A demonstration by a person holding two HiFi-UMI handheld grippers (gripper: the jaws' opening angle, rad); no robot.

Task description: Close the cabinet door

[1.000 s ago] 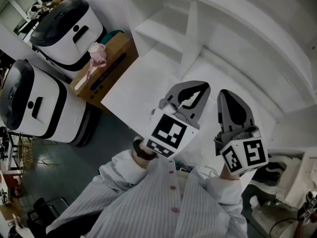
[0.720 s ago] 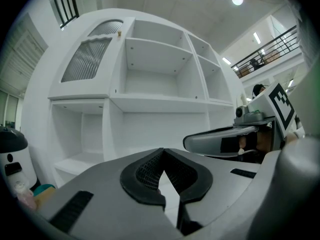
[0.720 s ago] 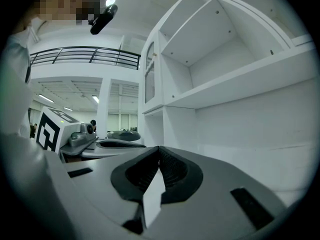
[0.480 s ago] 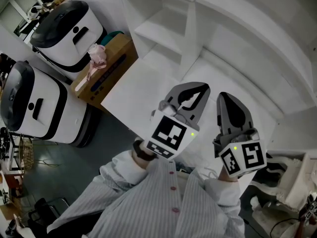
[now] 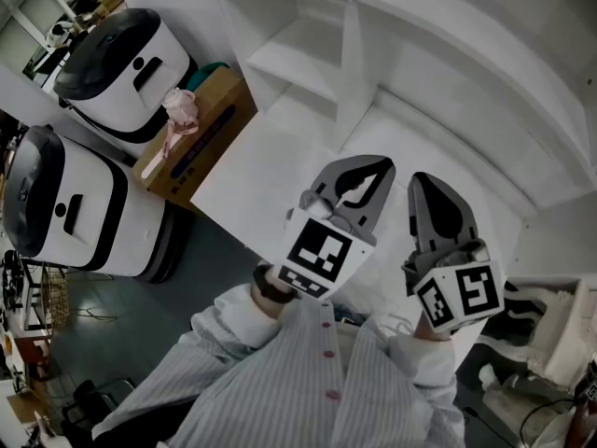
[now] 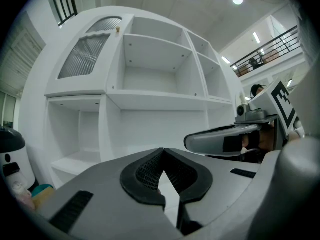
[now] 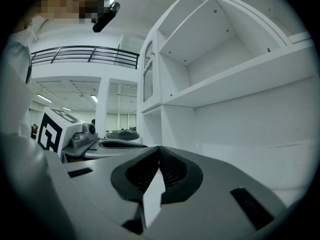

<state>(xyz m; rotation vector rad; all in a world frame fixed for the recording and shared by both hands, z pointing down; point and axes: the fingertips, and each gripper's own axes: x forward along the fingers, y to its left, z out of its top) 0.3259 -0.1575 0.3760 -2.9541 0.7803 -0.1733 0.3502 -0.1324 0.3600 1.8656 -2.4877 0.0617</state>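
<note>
- A tall white cabinet (image 5: 448, 73) of open shelves and compartments fills the space ahead of the person; the left gripper view (image 6: 155, 100) shows its front and the right gripper view (image 7: 225, 79) looks along it.
- A flat white ledge (image 5: 252, 171) juts out at the cabinet's lower left, towards the person.
- Two rounded white machines with black tops (image 5: 121, 63) (image 5: 70, 208) stand on the floor to the left of the cabinet.
- The person's pale striped, buttoned shirt (image 5: 308, 381) fills the bottom of the head view.
- A brown cardboard box (image 5: 201, 119) sits between the nearer machine and the ledge, just beside the ledge's left edge.
- The arched white cabinet door with a ribbed glass pane (image 6: 85, 49) is at the cabinet's upper left corner, above an open lower compartment and well apart from both claws. It seems to lie flush with the front, but the wide-angle views do not settle this. From the right gripper view it shows at the far end (image 7: 148, 76).
- The grey left claw (image 5: 373, 168) (image 6: 162, 151), carrying a black-and-white marker cube, is held level before the shelves, its jaws closed tip to tip on nothing.
- The grey right claw (image 5: 422, 177) (image 7: 159, 149), just beside it, is likewise closed and empty.
- A small pink object (image 5: 180, 110) lies on the box.
</note>
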